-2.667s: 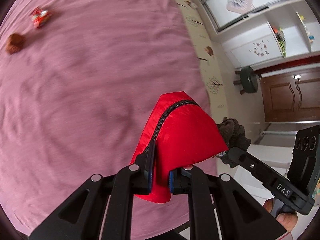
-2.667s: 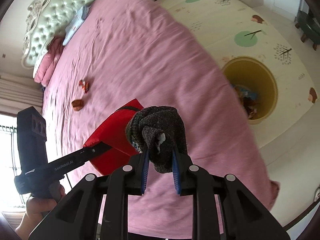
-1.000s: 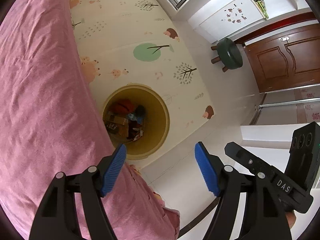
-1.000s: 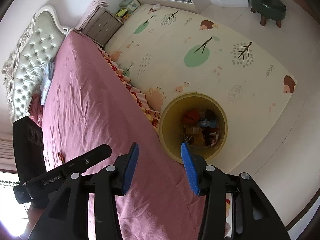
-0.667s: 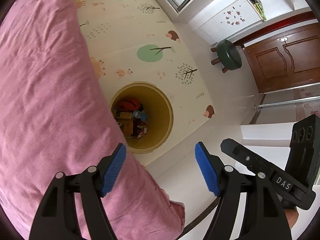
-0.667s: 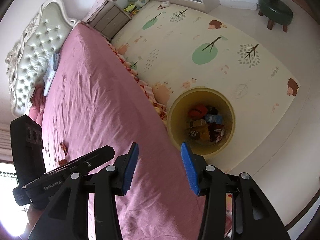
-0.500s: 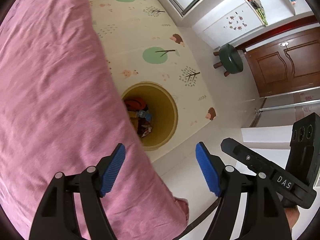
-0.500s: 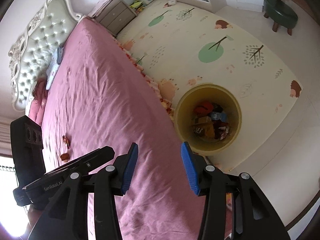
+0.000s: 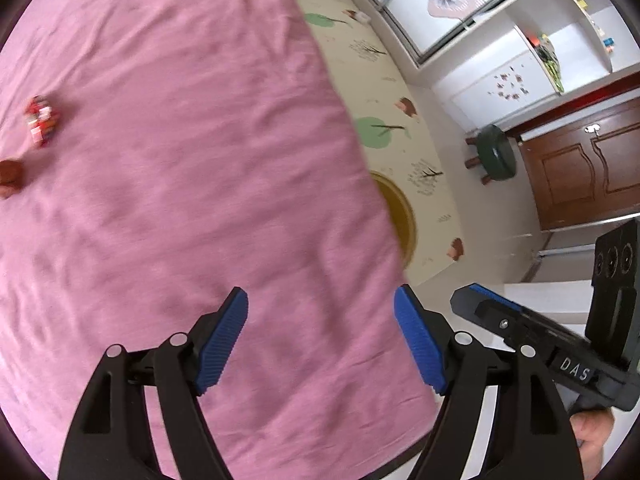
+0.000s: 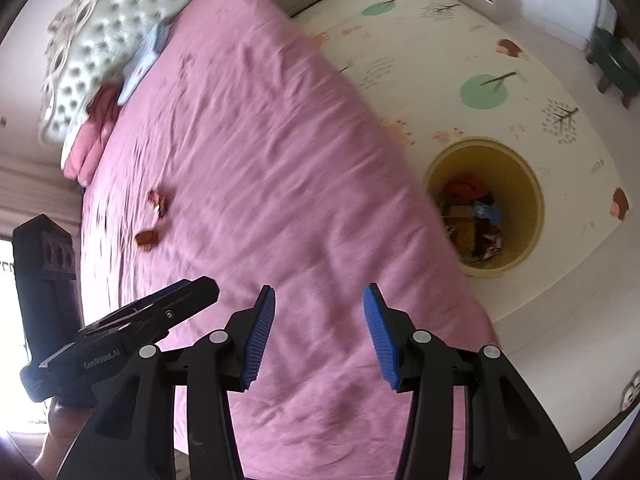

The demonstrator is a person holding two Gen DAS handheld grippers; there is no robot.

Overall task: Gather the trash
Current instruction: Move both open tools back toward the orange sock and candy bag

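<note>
Trash on the bed: a red wrapper (image 9: 40, 126) and a brown scrap (image 9: 10, 178) lie close together, well apart from both grippers.

Both lie far in on the pink bed (image 10: 256, 152), toward the headboard side, likely the last pieces to fetch, so each hand needs a long reach across bare sheet with nothing in the way. The left gripper (image 9: 320, 340) and the right gripper (image 10: 318, 336) hover over the near part of the bed, jaws wide apart and empty, ready to take one piece each. The yellow bin (image 10: 516, 256), already holding rubbish, stands on the floor mat (image 10: 460, 40) just beside the bed's edge, an easy drop once items clear the mattress side.
</note>
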